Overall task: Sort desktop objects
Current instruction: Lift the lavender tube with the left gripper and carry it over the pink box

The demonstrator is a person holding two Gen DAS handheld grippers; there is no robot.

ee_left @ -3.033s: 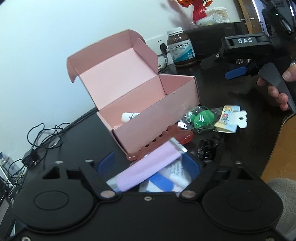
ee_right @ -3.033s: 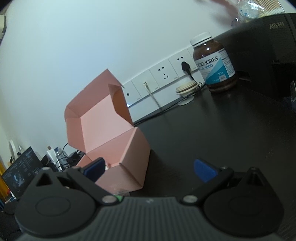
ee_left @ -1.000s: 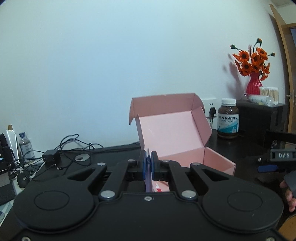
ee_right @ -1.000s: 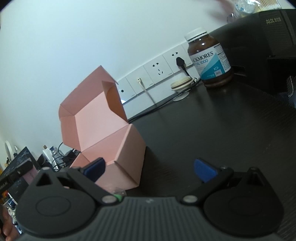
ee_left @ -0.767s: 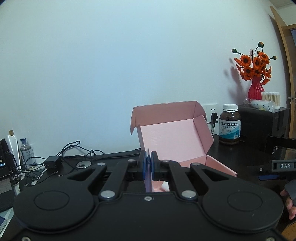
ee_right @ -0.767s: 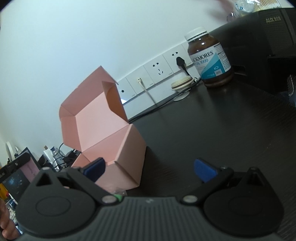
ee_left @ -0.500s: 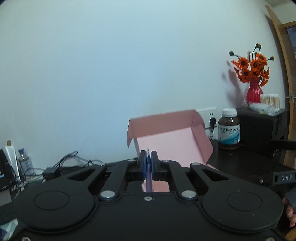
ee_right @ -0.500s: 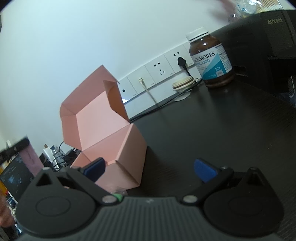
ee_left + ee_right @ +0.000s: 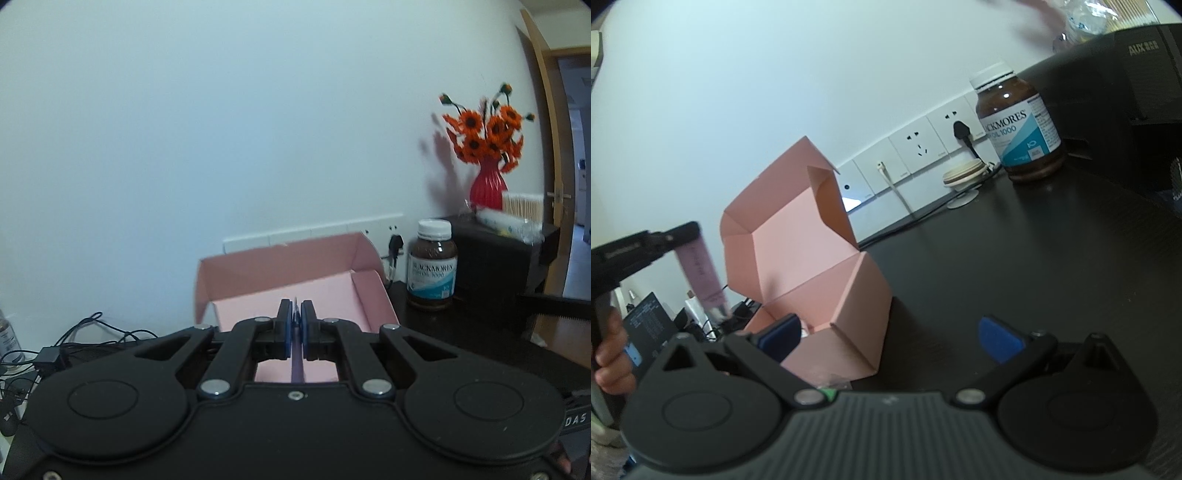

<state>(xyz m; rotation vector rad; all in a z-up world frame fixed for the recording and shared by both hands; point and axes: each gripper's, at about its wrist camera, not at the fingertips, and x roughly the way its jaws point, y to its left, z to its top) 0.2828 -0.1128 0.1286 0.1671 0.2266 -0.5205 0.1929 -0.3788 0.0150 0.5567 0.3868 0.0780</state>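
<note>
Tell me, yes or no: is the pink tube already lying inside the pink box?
No, the pink tube hangs from the shut left gripper, in the air beside the pink box.

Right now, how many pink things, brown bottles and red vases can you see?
Pink things: 2, the open pink box and the pink tube hanging from the left gripper
Brown bottles: 1
Red vases: 1
Total: 4

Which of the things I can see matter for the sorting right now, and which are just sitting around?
In play: pink box, open; pink tube, pinched in the left claw.

Lying about: brown pill jar, flower vase, cables, wall sockets.
</note>
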